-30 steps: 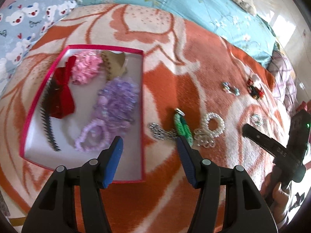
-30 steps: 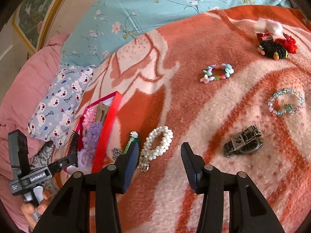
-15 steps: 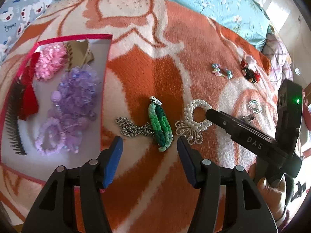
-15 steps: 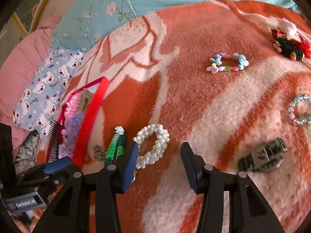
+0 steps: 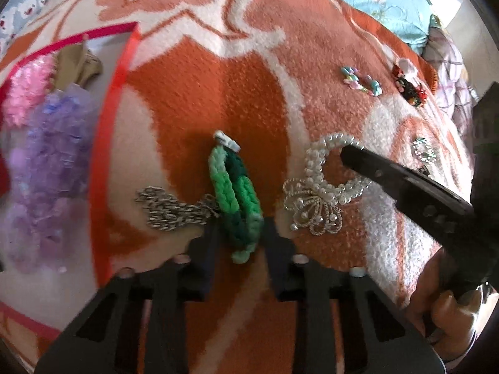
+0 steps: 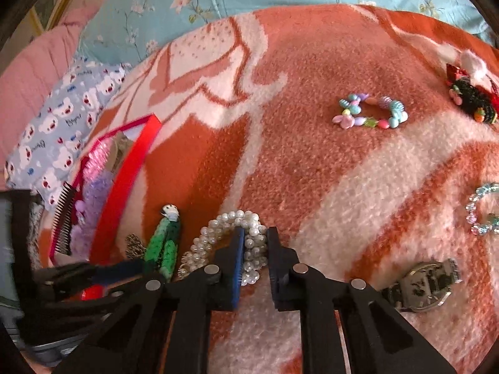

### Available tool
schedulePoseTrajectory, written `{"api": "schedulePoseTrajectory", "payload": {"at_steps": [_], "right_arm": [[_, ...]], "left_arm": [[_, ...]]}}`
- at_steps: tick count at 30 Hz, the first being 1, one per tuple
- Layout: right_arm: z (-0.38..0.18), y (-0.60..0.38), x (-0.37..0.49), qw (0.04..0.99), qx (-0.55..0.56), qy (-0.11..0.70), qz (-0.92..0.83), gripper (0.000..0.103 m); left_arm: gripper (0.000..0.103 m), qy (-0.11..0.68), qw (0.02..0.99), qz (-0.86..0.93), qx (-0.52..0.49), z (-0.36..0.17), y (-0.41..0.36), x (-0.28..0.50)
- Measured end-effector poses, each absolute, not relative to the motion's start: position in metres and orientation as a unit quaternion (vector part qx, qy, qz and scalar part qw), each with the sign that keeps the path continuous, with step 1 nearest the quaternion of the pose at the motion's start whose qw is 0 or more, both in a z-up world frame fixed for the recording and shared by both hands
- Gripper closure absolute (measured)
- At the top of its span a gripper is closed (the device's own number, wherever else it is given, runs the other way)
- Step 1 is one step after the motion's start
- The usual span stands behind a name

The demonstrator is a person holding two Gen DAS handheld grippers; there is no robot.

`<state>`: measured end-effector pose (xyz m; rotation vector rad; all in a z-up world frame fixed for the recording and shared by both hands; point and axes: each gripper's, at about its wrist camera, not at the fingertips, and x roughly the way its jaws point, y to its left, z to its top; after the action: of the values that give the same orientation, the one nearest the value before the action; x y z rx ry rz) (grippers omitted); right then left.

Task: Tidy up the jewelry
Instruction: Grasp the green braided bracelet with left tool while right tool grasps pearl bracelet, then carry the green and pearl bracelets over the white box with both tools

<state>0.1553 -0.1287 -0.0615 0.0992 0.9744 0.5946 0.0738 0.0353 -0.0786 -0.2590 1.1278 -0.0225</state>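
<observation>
A green braided bracelet [image 5: 235, 199] lies on the orange and white blanket. Its near end sits between the fingers of my left gripper [image 5: 241, 232], whose jaws are closing, the pads touching both its sides. A silver chain [image 5: 174, 208] lies against its left side. To the right, a pearl bracelet [image 6: 215, 233] with a silver butterfly charm [image 5: 315, 212] has one strand between the blue pads of my right gripper [image 6: 254, 249], which is also closing and pressing on the pearls. The red box [image 5: 117, 99] at the left holds purple [image 5: 53, 155] and pink [image 5: 28, 90] scrunchies.
On the blanket to the right lie a metal watch [image 6: 427, 283], a pastel bead bracelet [image 6: 371, 112], a clear crystal bracelet [image 6: 483, 215] and a black and red hair clip [image 6: 471, 93]. A black comb [image 6: 64, 218] lies in the box. A bear-print pillow [image 6: 62, 131] is behind it.
Both grippers came down to the blanket and narrowed their jaws. The left one now straddles the green bracelet and the right one the pearl bracelet.
</observation>
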Motion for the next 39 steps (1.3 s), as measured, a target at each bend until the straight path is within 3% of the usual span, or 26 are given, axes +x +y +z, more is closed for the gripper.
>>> {"api": "schedulePoseTrajectory", "payload": {"at_steps": [4,9,39], "right_arm": [[-0.050,-0.141,0.152,0.843,0.067,0.450,0.288,0.090],[-0.033,-0.149,0.148,0.846,0.089,0.435,0.296,0.090],[0.011,-0.100,0.100,0.833,0.088,0.402,0.370,0.090]], "left_arm": [[0.093,0.525,0.844,-0.016,-0.113,-0.076,0.031,0.071],[0.094,0.510,0.850,-0.025,-0.125,-0.065,0.035,0.063],[0.095,0.409,0.890,0.046,-0.195,0.007,0.122,-0.024]]}}
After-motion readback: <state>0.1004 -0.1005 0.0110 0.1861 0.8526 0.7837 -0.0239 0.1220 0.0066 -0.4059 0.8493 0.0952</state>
